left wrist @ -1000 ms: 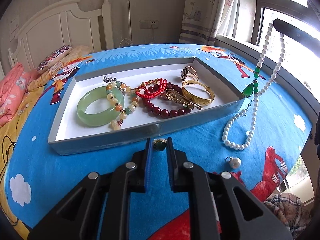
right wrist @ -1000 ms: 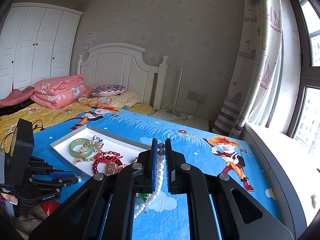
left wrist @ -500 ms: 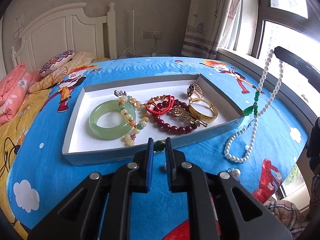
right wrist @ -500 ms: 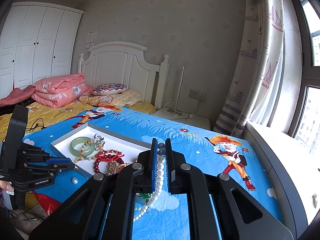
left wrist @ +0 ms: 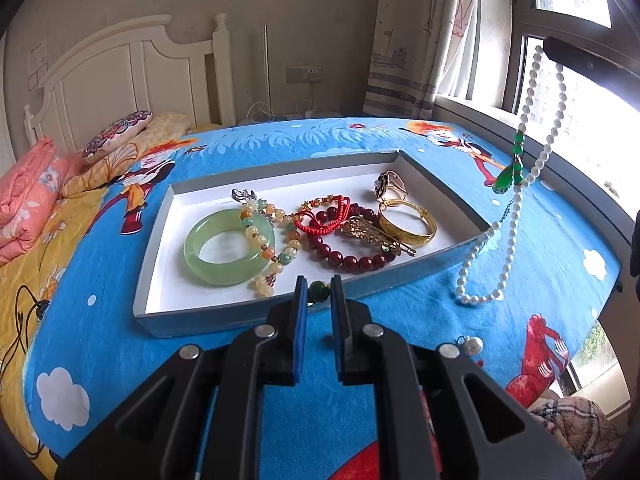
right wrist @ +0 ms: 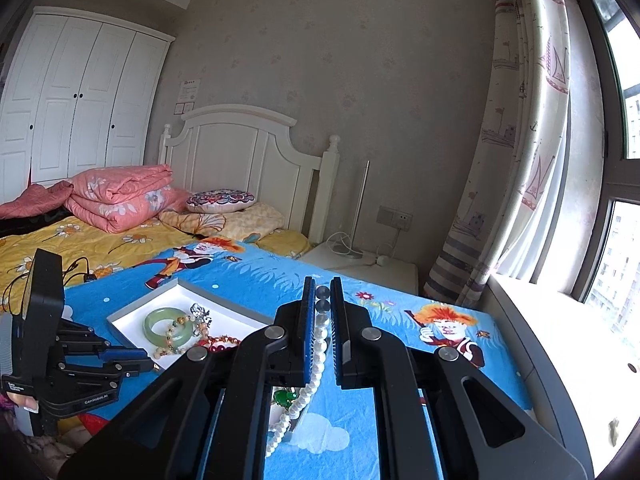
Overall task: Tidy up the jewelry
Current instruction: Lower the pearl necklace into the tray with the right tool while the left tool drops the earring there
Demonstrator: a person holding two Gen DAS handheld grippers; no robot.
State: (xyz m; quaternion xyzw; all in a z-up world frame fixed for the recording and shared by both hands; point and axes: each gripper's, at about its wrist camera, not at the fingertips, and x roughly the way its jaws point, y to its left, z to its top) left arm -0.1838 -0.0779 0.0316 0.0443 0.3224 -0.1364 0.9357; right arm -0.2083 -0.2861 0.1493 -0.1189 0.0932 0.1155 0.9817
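My left gripper is shut on a small green-stone jewel, held just over the near rim of the grey-walled white tray. The tray holds a jade bangle, a mixed-bead bracelet, a red cord bracelet, dark red beads and a gold bangle. My right gripper is shut on a pearl necklace. In the left wrist view the pearl necklace hangs right of the tray with its green pendant. I cannot tell whether its lowest loop touches the blanket.
A loose pearl earring lies on the blue cartoon blanket near the front right. The left gripper's body shows at the left of the right wrist view. A window sill runs along the right, and folded pink bedding sits behind.
My left gripper has lifted the green-stone jewel off the blanket to the tray's near rim. My right gripper has risen, drawing the pearl necklace up so less of it lies on the blanket.
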